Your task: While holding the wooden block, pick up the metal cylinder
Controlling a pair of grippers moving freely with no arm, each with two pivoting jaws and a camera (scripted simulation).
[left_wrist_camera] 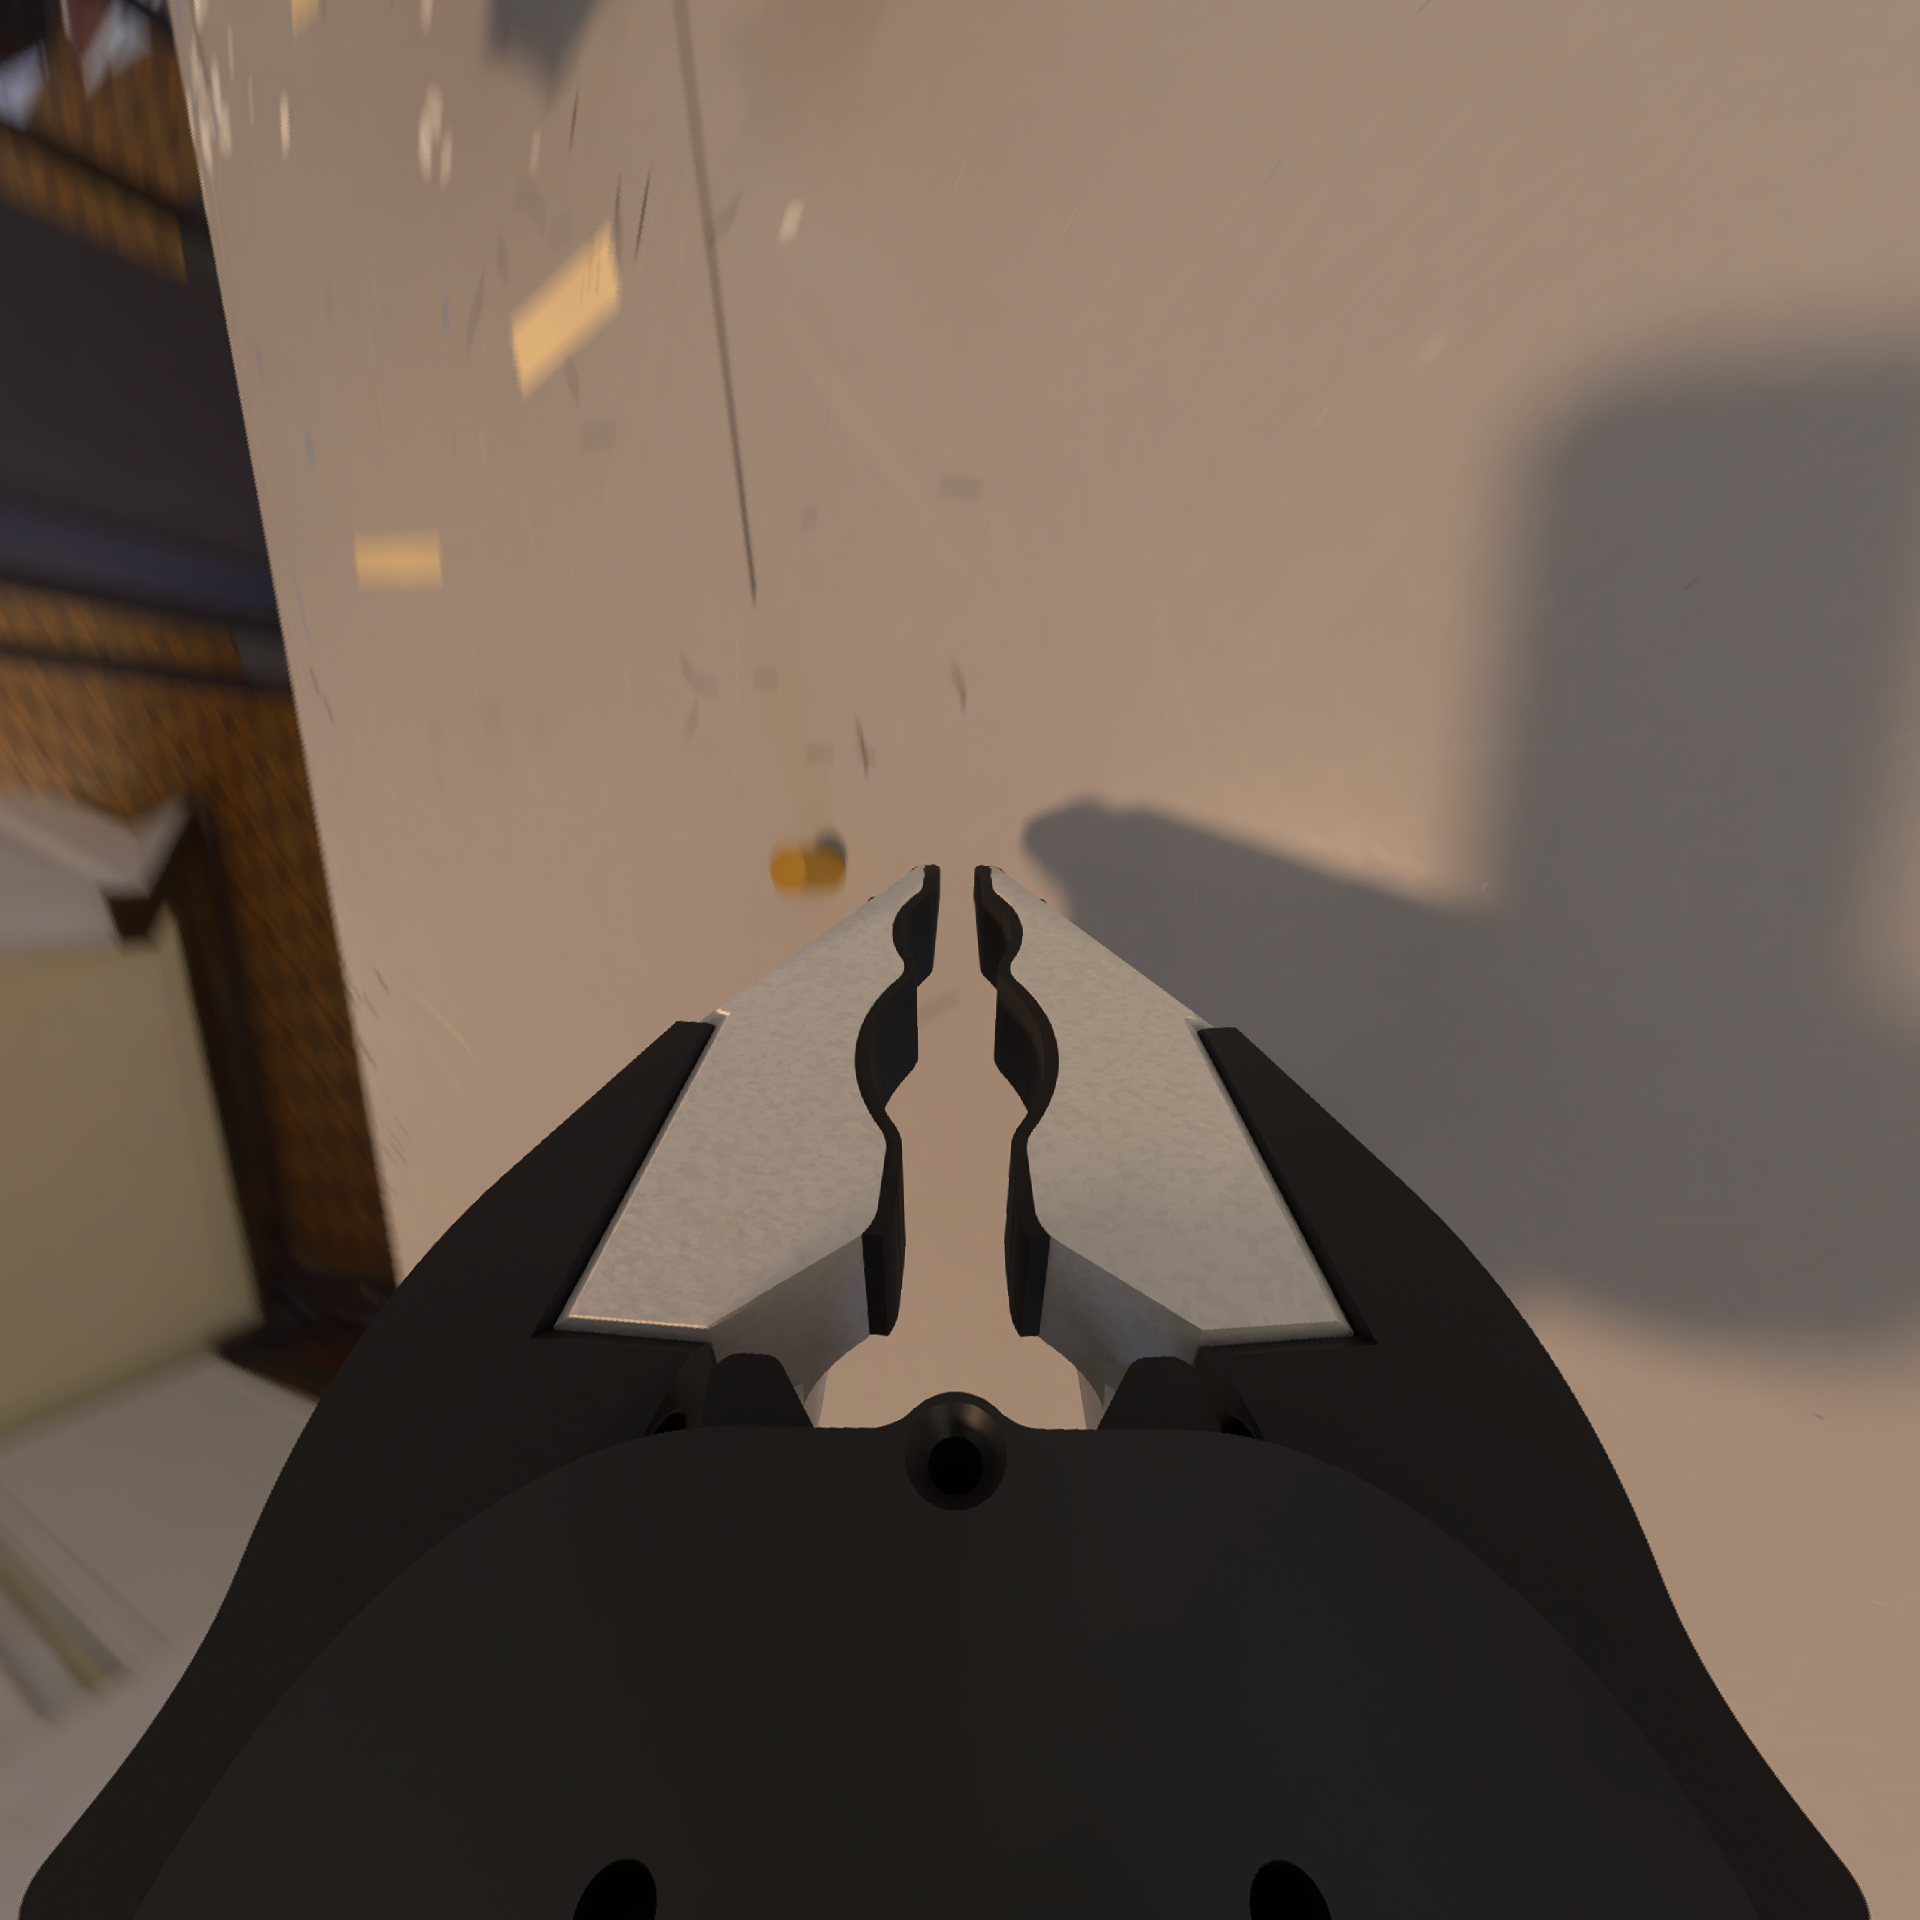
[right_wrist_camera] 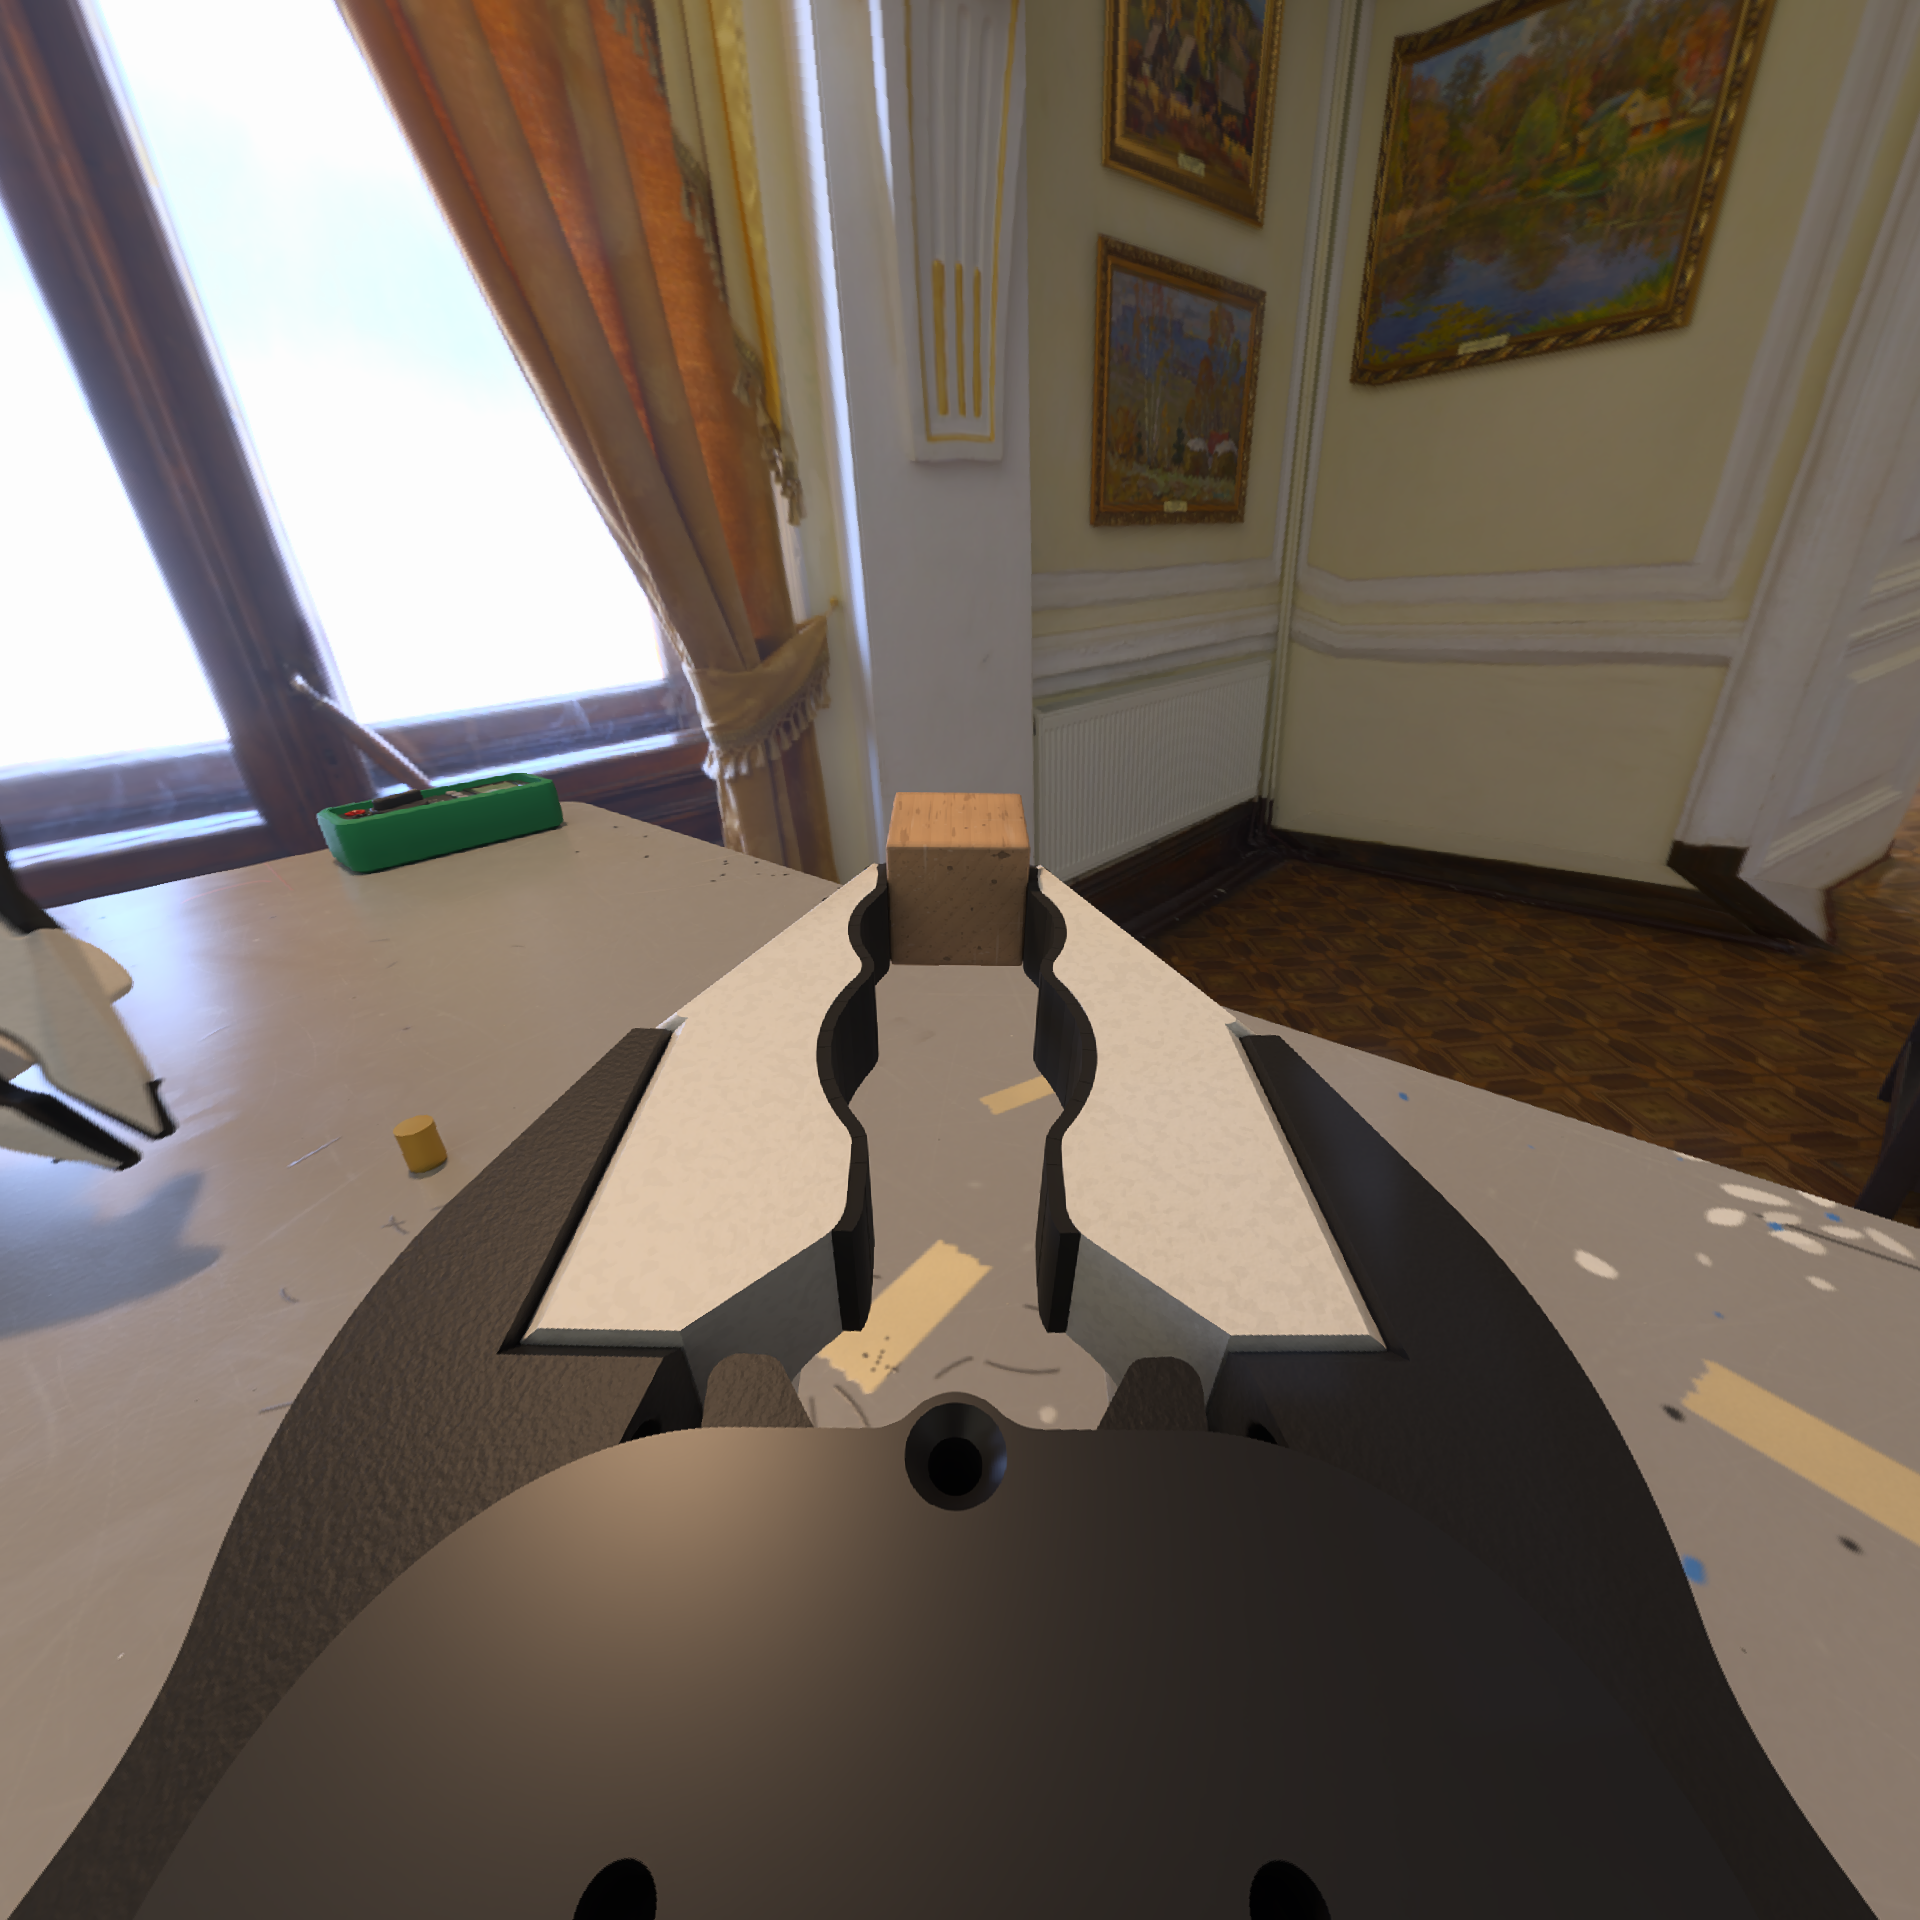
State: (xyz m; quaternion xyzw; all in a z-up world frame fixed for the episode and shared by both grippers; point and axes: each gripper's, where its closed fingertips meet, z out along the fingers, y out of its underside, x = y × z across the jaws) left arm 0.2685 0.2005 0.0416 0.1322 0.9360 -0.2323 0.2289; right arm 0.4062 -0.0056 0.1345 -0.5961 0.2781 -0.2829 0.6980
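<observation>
My right gripper (right_wrist_camera: 958, 914) is shut on a small wooden block (right_wrist_camera: 956, 852), held at the fingertips above the grey table (right_wrist_camera: 312, 997). A short brass-coloured metal cylinder (right_wrist_camera: 420, 1141) stands upright on the table to the left of it. In the left wrist view the cylinder (left_wrist_camera: 808, 864) lies just left of and beyond my left gripper (left_wrist_camera: 956, 875), not between the fingers. The left gripper's fingers stand nearly together with a thin gap and hold nothing. The left gripper's fingers also show at the left edge of the right wrist view (right_wrist_camera: 94, 1081), left of the cylinder.
A green tray (right_wrist_camera: 442, 821) with small items stands at the table's far corner by the window. Tape strips (right_wrist_camera: 914, 1299) and paint specks mark the table. The table edge (left_wrist_camera: 312, 831) runs along the left, with floor beyond it.
</observation>
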